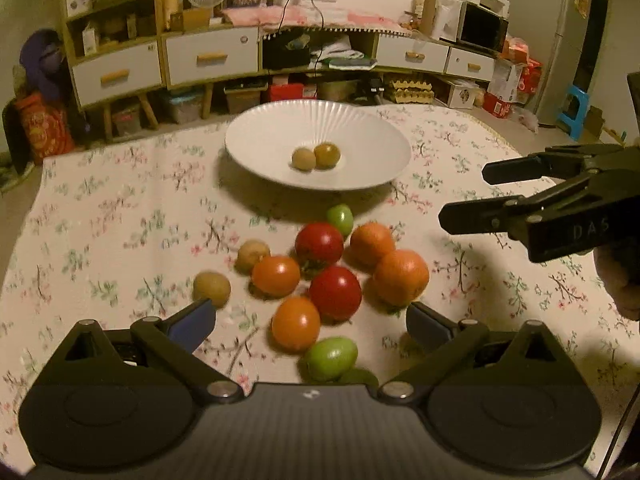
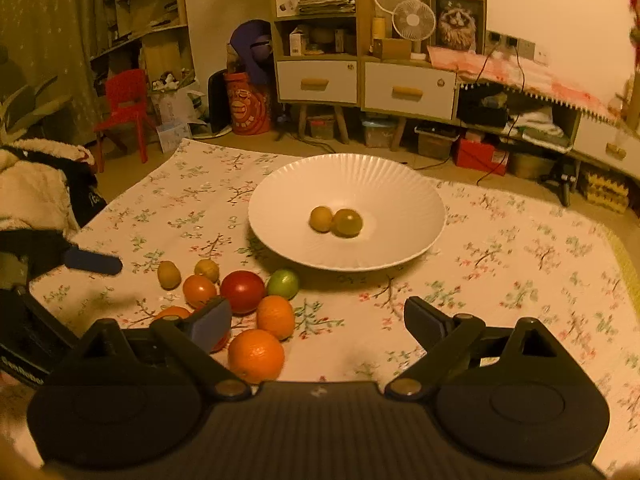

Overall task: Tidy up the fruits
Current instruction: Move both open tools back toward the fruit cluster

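Both claws open and empty above a tight fruit cluster.
Left claw (image 1: pixel 310 320) straddles touching tomatoes (image 1: pixel 335 293); closing may knock neighbours rolling; right claw (image 2: pixel 318 322) empty beside the oranges (image 2: pixel 256 355).

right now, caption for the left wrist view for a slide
Open left gripper above loose fruit pile, white plate beyond.

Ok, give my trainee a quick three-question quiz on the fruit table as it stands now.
1. How many fruits lie in the white ribbed plate?
2. True or false: the left gripper holds a fruit.
3. Which lies nearest the plate: A, the small green fruit; B, the big orange; C, the brown oval fruit?

Key: 1. Two small brownish ones. 2. False; its jaws stand open over the pile. 3. A.
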Action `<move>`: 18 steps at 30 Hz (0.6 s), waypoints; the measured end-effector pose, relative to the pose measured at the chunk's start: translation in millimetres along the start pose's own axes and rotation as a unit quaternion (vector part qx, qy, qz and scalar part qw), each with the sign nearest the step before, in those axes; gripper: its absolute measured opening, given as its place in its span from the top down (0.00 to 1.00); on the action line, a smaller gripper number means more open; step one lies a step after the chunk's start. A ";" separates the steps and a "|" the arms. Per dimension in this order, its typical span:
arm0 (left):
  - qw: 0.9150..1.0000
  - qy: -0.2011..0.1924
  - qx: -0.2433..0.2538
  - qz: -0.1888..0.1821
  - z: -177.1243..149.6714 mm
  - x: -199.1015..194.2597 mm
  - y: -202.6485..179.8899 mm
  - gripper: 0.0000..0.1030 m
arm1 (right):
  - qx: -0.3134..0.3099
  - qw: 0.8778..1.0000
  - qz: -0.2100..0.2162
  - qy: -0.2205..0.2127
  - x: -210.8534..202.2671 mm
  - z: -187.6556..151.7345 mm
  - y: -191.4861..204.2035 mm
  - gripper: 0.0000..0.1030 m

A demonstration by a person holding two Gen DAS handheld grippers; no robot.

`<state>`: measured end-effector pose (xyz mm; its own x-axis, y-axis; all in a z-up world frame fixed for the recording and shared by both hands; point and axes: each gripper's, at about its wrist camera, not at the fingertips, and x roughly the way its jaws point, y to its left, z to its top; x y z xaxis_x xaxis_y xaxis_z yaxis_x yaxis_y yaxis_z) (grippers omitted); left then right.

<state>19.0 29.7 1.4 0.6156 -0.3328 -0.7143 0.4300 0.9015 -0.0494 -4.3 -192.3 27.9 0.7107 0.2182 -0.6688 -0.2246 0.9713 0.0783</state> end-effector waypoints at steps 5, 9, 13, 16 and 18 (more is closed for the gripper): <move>1.000 -0.004 0.001 0.002 -4.3 -5.8 2.5 0.00 | 0.002 1.000 0.002 0.007 2.4 -8.3 2.7 0.10; 1.000 -0.005 0.002 0.000 -7.9 -7.5 6.6 0.00 | 0.002 1.000 0.005 0.017 4.2 -16.1 3.6 0.10; 1.000 -0.002 0.005 0.002 -14.1 -7.8 11.4 0.00 | -0.003 1.000 0.002 0.025 6.8 -24.2 5.5 0.10; 1.000 0.004 0.003 0.005 -18.6 -6.4 15.5 0.00 | -0.004 0.999 0.006 0.032 8.6 -28.5 7.6 0.10; 1.000 0.007 0.000 0.010 -21.4 -4.8 19.5 0.00 | -0.009 0.999 0.007 0.037 10.4 -31.4 10.1 0.10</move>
<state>10.3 54.8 -11.0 0.6144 -0.3109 -0.7252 0.4179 0.9078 -0.0352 -20.1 -183.2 -1.4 0.6559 0.2241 -0.7208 -0.2475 0.9660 0.0750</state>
